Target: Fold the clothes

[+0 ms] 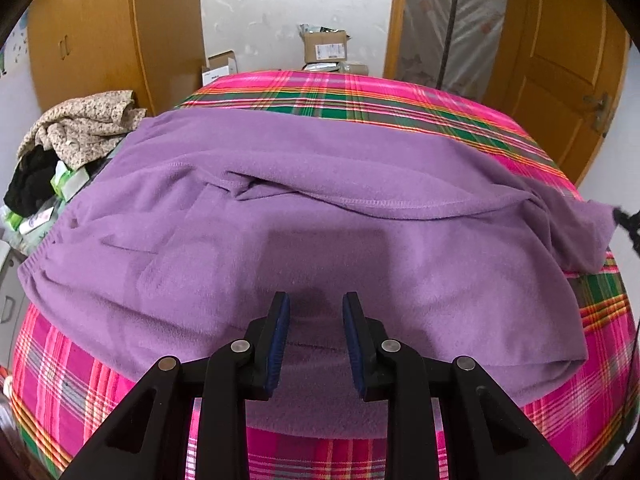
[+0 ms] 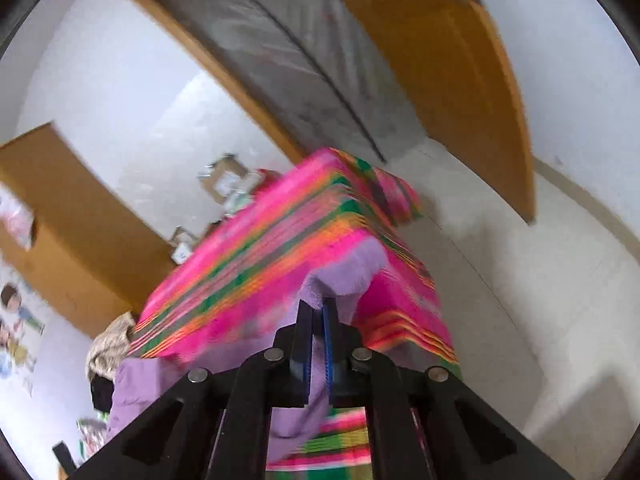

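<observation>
Purple fleece garment [image 2: 320,292] is pinched between the closed right gripper [image 2: 316,312] fingers; the left gripper [image 1: 316,300] fingers are held apart above the fleece, gripping nothing

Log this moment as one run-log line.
task: fold clothes | left gripper: open over purple fleece garment | right gripper: shut on garment edge | surface: plaid bedcover

Cardboard boxes [image 1: 325,46] stand behind the plaid-covered bed [image 1: 360,96]; a floral cloth heap [image 1: 86,124] lies at its left, a wooden door [image 1: 560,68] at its right.
</observation>
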`<control>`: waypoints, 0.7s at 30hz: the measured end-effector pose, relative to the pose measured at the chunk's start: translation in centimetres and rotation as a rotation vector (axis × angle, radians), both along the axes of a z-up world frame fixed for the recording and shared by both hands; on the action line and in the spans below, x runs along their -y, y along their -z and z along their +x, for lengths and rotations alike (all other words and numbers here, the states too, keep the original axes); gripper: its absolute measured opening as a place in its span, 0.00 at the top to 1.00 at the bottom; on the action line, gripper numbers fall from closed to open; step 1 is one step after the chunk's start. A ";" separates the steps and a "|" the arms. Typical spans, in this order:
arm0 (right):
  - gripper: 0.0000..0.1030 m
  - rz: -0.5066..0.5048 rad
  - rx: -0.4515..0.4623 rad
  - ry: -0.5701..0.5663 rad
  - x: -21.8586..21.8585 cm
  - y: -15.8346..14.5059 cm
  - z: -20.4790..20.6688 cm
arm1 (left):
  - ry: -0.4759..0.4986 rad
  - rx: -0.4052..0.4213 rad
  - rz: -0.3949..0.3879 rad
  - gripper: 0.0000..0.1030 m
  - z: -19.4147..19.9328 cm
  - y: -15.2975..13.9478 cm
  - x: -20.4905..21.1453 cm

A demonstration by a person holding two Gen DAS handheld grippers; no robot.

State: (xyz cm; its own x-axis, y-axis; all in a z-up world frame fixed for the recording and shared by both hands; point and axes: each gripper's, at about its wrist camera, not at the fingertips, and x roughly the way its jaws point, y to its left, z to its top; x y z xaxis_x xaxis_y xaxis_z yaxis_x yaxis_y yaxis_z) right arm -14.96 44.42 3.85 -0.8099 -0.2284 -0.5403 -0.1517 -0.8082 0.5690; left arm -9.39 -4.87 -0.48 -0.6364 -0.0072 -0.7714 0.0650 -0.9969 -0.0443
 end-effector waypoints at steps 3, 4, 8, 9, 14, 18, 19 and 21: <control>0.94 0.052 -0.033 -0.097 3.0 -1.7 -1.7 | 0.006 0.005 0.006 0.73 -0.1 0.1 -0.3; 0.93 0.072 -0.028 -0.127 4.1 -1.9 -2.4 | 0.009 0.005 0.007 0.73 -0.1 0.1 -0.4; 0.86 0.121 0.038 -0.302 9.2 -1.1 -5.2 | 0.018 -0.002 0.008 0.73 0.2 -0.3 -0.6; 0.83 0.142 0.035 -0.322 10.1 -1.1 -5.3 | 0.016 -0.006 0.007 0.73 0.3 -0.4 -0.6; 0.70 0.176 0.006 -0.199 8.0 -1.4 -3.9 | 0.004 -0.018 0.006 0.73 0.6 -0.7 -0.2; 0.60 0.227 0.091 -0.053 4.3 0.0 -3.2 | 0.007 -0.007 0.018 0.73 0.3 -0.3 -0.2; 0.60 0.227 0.117 -0.055 4.3 0.7 -3.5 | 0.012 -0.004 0.020 0.73 0.2 -0.1 -0.3; 0.60 0.233 0.160 -0.087 4.5 1.9 -4.0 | 0.024 -0.002 0.020 0.73 0.1 0.0 -0.7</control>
State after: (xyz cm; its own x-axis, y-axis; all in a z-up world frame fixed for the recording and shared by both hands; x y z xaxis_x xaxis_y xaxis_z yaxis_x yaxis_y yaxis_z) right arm -18.95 39.89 1.92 -0.6934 -0.1475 -0.7053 -0.1491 -0.9283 0.3408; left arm -9.27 -4.20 -0.53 -0.6381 0.0237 -0.7696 0.0409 -0.9971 -0.0646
